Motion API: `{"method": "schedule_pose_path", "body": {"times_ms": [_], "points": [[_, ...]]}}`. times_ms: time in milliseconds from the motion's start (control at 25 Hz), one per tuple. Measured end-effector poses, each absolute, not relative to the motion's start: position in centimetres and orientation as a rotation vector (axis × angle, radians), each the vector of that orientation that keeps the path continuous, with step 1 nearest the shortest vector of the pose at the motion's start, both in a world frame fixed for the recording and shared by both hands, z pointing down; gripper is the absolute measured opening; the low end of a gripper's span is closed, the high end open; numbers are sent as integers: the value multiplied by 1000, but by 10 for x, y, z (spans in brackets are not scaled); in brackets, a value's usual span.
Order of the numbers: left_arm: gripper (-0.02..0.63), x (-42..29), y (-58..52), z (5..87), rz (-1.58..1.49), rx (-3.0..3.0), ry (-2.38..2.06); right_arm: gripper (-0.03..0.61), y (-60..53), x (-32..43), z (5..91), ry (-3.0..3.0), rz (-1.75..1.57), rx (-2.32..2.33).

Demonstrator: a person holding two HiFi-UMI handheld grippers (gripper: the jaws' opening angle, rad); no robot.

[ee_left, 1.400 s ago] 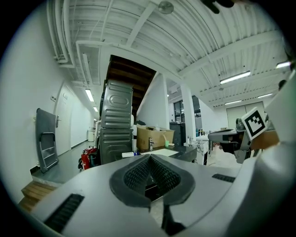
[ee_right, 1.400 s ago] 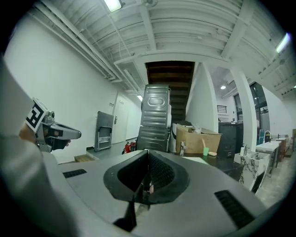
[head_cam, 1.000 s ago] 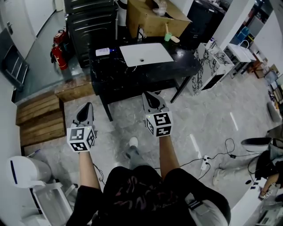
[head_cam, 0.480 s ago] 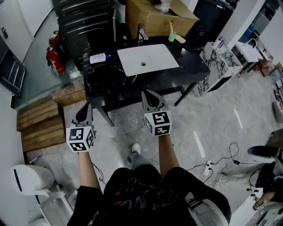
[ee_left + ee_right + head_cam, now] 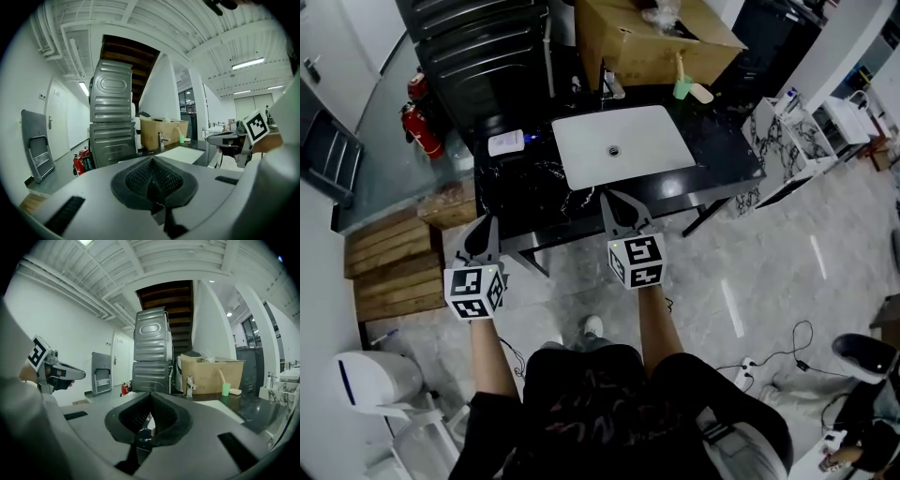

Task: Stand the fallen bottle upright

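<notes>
A small white bottle (image 5: 506, 142) lies on its side on the black counter (image 5: 727, 155), left of the white sink basin (image 5: 623, 145). My left gripper (image 5: 484, 225) is shut and empty, its tip just short of the counter's front left corner. My right gripper (image 5: 610, 198) is also shut with nothing in it, at the counter's front edge below the basin. Both are held roughly level and point at the counter. In the left gripper view the pads (image 5: 140, 174) meet with nothing between them; the right gripper view shows the same (image 5: 157, 411). Neither gripper view shows the bottle.
A faucet (image 5: 610, 82), a green cup (image 5: 682, 89) and a cardboard box (image 5: 652, 37) stand behind the basin. Stacked metal units (image 5: 478, 37) and a red fire extinguisher (image 5: 417, 117) are at the back left. Wooden pallets (image 5: 389, 272) lie left, a marbled table (image 5: 787, 141) right.
The person has walked forward: the counter and sink have come closer, and both shut grippers now reach its front edge. Their jaws have not changed.
</notes>
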State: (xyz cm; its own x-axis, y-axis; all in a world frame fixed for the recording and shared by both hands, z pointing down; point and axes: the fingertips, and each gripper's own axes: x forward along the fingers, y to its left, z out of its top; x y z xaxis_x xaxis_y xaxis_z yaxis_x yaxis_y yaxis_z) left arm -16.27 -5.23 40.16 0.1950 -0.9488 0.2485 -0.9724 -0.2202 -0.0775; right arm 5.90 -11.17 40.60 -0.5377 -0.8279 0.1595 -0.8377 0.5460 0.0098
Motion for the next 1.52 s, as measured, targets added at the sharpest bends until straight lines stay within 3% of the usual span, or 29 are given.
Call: {"method": "schedule_pose_path", "body": {"times_ms": [560, 1520], "points": [[15, -174, -145, 396, 431, 2356, -1943, 14, -210, 44, 404, -2661, 115, 1406], [15, -202, -332, 480, 649, 2440, -1572, 15, -364, -7, 468, -2474, 247, 1464]]}}
